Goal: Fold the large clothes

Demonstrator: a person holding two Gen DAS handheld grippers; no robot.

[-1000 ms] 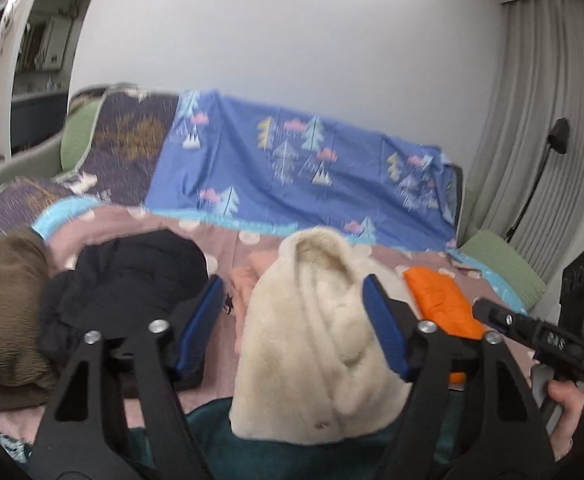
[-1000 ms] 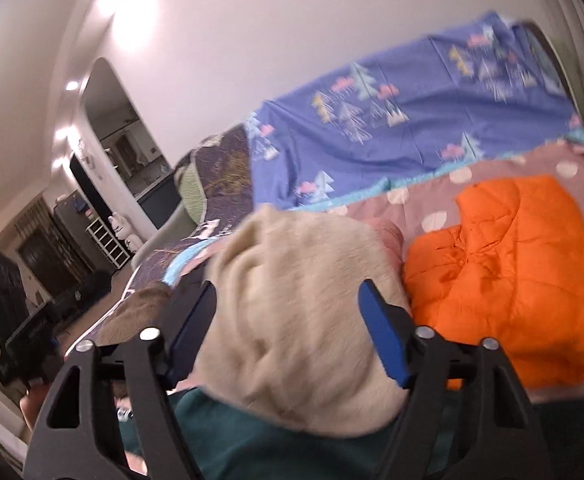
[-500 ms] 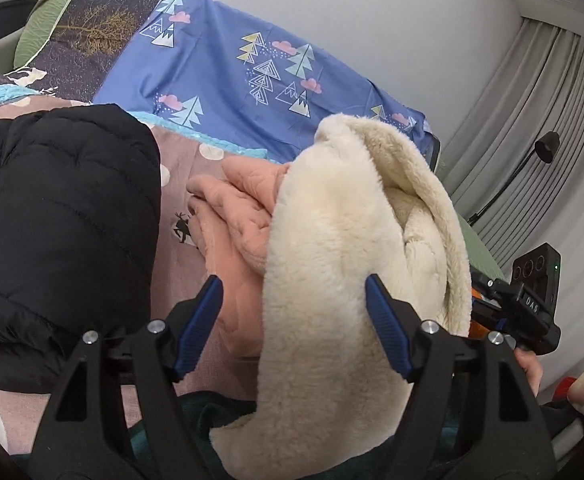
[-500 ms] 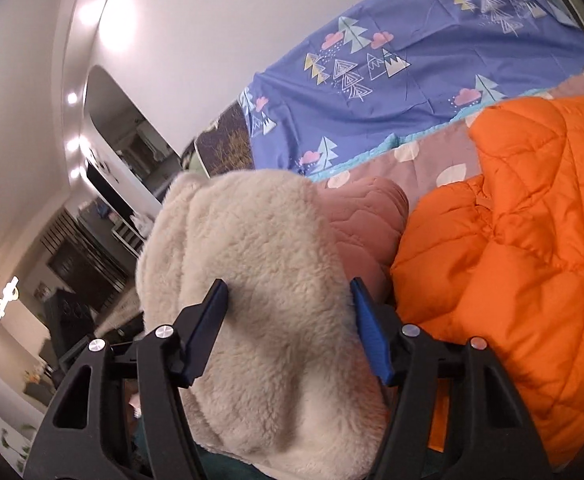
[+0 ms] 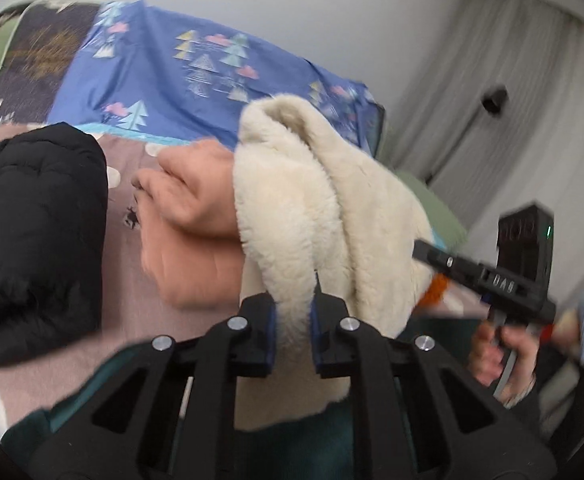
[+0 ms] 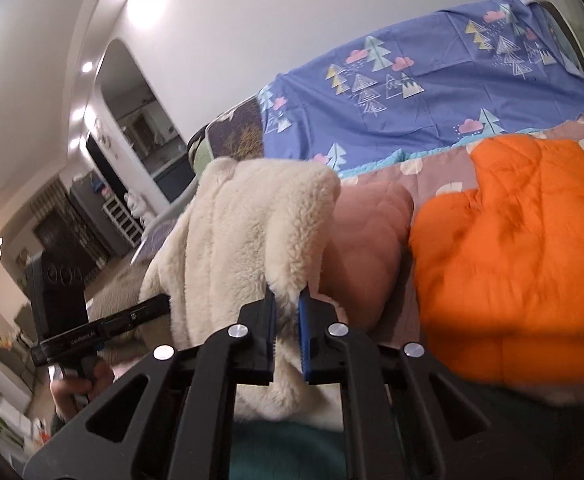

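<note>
Cream fleece garment (image 5: 292, 208) sits in a heap on the bed, on top of a teal garment (image 6: 284, 452) at the near edge, leaning against a pink padded jacket (image 5: 196, 240). Both grippers have just clamped it: half a second ago both pairs of fingers stood wide around the fleece, now the left gripper (image 5: 292, 320) pinches a fold between narrow fingers and the right gripper (image 6: 288, 316) has a thinner edge nipped nearly closed. Judgement: grasp phase done, next is lifting and spreading the fleece to start the fold; folding itself not yet begun. Thick pile could slip from the right grip, which holds little cloth.

Around it: black puffer jacket (image 5: 32, 232) well to the left, orange puffer jacket (image 6: 511, 264) just right of the pink one, all on the mauve dotted bedcover (image 5: 124, 184). Blue tree-print sheet (image 6: 411, 92) drapes behind. No containers visible.
</note>
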